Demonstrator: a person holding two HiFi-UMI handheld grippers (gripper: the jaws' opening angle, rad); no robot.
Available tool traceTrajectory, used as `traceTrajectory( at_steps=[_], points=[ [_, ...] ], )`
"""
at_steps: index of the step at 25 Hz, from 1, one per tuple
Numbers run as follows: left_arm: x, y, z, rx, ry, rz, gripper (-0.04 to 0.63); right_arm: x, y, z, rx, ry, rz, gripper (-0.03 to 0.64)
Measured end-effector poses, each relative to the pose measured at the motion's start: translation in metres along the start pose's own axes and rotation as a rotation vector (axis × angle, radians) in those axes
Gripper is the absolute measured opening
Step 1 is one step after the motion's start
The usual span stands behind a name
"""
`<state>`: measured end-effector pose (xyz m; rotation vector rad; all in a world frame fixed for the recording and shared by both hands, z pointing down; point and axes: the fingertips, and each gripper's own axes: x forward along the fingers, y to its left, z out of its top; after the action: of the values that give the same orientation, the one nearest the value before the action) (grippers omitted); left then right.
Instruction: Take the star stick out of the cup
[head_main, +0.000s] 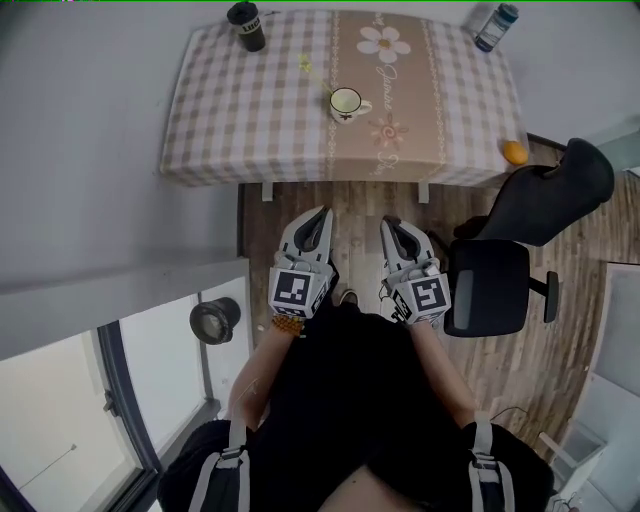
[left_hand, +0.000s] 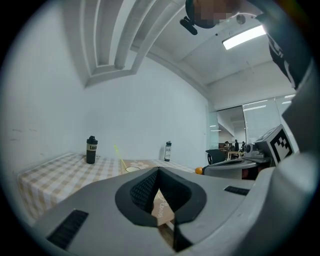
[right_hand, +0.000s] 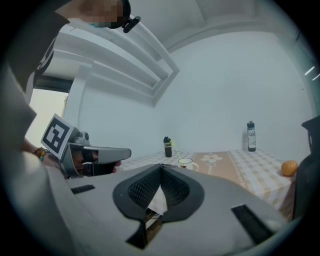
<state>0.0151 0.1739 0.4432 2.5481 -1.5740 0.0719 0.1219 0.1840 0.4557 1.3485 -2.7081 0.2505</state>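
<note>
A white ceramic cup (head_main: 346, 103) is set on the brown flowered centre strip of a beige checked tablecloth (head_main: 240, 110), towards the table's near edge. A thin yellow star stick (head_main: 316, 78) is seen leaning out of it to the back left. A black cylindrical bottle (head_main: 246, 26) at the far left corner carries a pale band whose lettering seems to begin "Luc"; the rest cannot be read. The label on the slim bluish bottle with a dark cap (head_main: 496, 27) at the far right corner is too small to be read, as is the cursive script along the strip. A round orange fruit (head_main: 514, 152) lies at the right near edge, close to a black office chair (head_main: 520, 240). Bare cloth is left all round the cup. The left gripper (head_main: 323, 214) and right gripper (head_main: 389, 224) are held side by side over the wooden plank floor (head_main: 290, 200), short of the table; the jaws of each are pressed together with nothing between them.
</note>
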Motion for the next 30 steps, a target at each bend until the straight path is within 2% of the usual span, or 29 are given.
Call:
traceTrajectory(
  at_steps=[16,19,21,25,30],
  points=[
    [0.084,0.083,0.021,-0.019,-0.036,-0.068,0.0,0.105,-0.031,0.029,-0.042,0.041,-0.064,0.005],
    [0.093,0.097,0.021,-0.075,-0.028,-0.093,0.0,0.123,-0.035,0.035,-0.046,0.06,-0.082,0.005],
    [0.1,0.11,0.02,-0.109,-0.025,-0.122,0.0,0.138,-0.036,0.043,-0.057,0.046,-0.087,0.006],
    [0.115,0.136,0.016,-0.1,-0.02,-0.16,0.0,0.171,-0.041,0.055,-0.079,0.024,-0.092,0.005],
    [0.141,0.156,0.008,-0.116,-0.017,-0.164,0.0,0.199,-0.06,0.068,-0.116,0.002,-0.123,0.006]
  ],
)
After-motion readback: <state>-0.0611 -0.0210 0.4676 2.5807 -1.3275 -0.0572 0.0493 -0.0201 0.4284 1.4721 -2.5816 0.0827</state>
